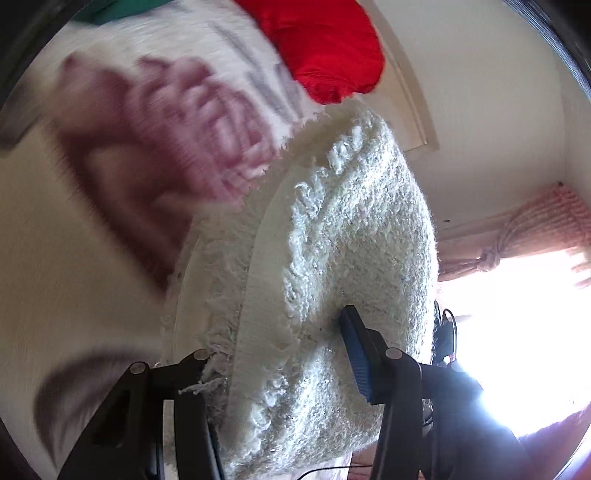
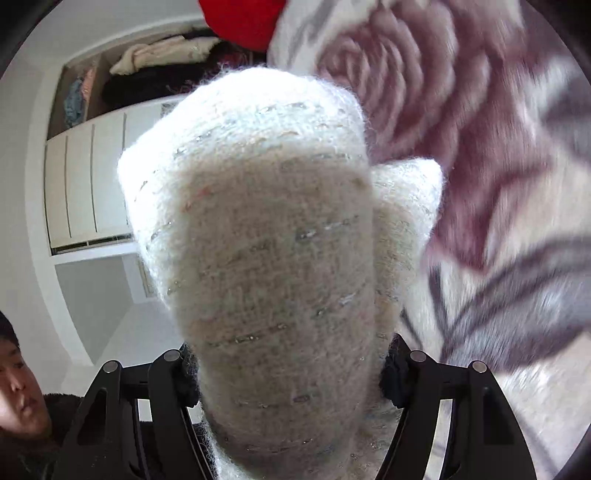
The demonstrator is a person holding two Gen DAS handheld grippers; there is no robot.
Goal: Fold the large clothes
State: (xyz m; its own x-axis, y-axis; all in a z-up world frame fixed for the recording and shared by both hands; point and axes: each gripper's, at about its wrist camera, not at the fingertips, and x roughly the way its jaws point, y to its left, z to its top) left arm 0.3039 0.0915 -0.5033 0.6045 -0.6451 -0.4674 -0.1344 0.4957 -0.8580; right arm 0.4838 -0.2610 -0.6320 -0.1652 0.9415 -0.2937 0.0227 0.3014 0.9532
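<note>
A fluffy white knitted sweater with glittery threads [image 1: 351, 240] fills the middle of the left wrist view. My left gripper [image 1: 288, 354] is shut on a thick fold of it, with the blue-padded right finger [image 1: 356, 354] pressed into the knit. In the right wrist view the same sweater [image 2: 273, 258] bulges up between the fingers and hides the fingertips. My right gripper [image 2: 288, 373] is shut on it. Both grippers hold the sweater lifted above a rose-patterned blanket [image 1: 155, 155], which also shows in the right wrist view [image 2: 480, 147].
A red garment [image 1: 325, 48] lies on the blanket at the far side, also seen in the right wrist view [image 2: 243, 22]. A green cloth [image 1: 122, 9] lies beyond. A wardrobe with clothes [image 2: 92, 177], a curtained bright window [image 1: 517, 295] and a person's face [image 2: 18, 391] are around.
</note>
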